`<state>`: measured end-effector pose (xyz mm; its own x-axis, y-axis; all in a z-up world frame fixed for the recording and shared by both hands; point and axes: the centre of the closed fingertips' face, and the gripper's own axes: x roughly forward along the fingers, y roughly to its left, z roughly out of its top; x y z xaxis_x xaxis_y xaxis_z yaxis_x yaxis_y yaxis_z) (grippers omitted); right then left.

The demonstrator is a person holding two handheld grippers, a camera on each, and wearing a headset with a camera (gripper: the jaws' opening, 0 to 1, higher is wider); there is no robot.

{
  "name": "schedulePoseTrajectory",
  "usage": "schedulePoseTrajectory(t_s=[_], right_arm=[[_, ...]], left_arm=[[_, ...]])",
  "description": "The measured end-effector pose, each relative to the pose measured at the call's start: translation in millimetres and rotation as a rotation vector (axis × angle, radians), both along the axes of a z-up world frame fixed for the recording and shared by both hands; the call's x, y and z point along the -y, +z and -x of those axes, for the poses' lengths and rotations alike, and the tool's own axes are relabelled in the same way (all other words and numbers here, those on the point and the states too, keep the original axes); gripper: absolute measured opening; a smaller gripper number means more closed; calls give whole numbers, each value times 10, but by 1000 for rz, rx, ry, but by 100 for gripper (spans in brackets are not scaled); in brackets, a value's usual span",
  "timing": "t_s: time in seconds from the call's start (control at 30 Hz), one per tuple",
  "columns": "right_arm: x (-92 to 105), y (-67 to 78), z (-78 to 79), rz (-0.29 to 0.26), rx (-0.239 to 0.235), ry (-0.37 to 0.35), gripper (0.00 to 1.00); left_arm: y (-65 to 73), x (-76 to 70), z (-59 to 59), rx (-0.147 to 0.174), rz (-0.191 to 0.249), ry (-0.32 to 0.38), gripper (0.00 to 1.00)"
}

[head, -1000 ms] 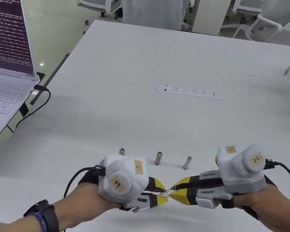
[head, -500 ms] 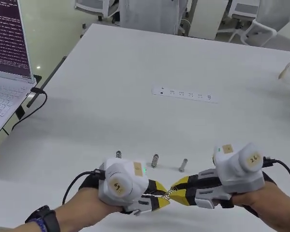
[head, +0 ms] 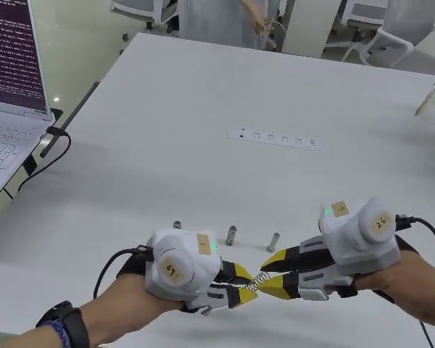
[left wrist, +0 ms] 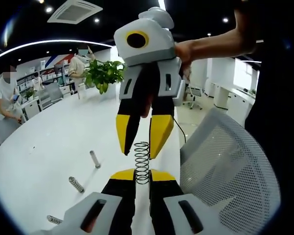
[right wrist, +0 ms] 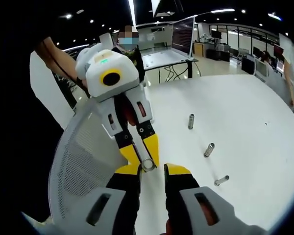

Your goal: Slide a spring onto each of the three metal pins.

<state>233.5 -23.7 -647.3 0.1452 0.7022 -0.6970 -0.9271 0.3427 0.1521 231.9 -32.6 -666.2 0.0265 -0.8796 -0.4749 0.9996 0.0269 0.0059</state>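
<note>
Yellow-tipped left gripper clamps the spring by one end, above the table. The right gripper stands partly open, jaws either side of the spring's other end; contact unclear. Three pins beyond, detail too small.

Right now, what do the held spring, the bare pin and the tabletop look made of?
Spring: likely bare steel wire; thin grey coils with small glints.
Bare pin: metal, probably steel or aluminium; smooth dull-silver cylinder with a highlight.
Tabletop: matte white laminate or painted board, cannot tell which; even white, soft reflections.
</note>
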Motion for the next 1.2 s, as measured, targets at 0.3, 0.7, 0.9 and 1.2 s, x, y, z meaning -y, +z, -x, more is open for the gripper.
schedulePoseTrajectory(t_s=[0.3, 0.7, 0.9, 1.2], right_arm=[[15, 48, 32, 95, 33, 112, 15], [57, 89, 3, 191, 76, 199, 12], [96, 114, 14, 243, 76, 258, 10], [152, 119, -4, 301, 79, 315, 9]], left_arm=[[89, 127, 1, 6, 28, -16, 1], [194, 212, -65, 3, 69, -2, 1], [235, 254, -62, 7, 86, -12, 1], [257, 308, -67, 5, 98, -15, 1]])
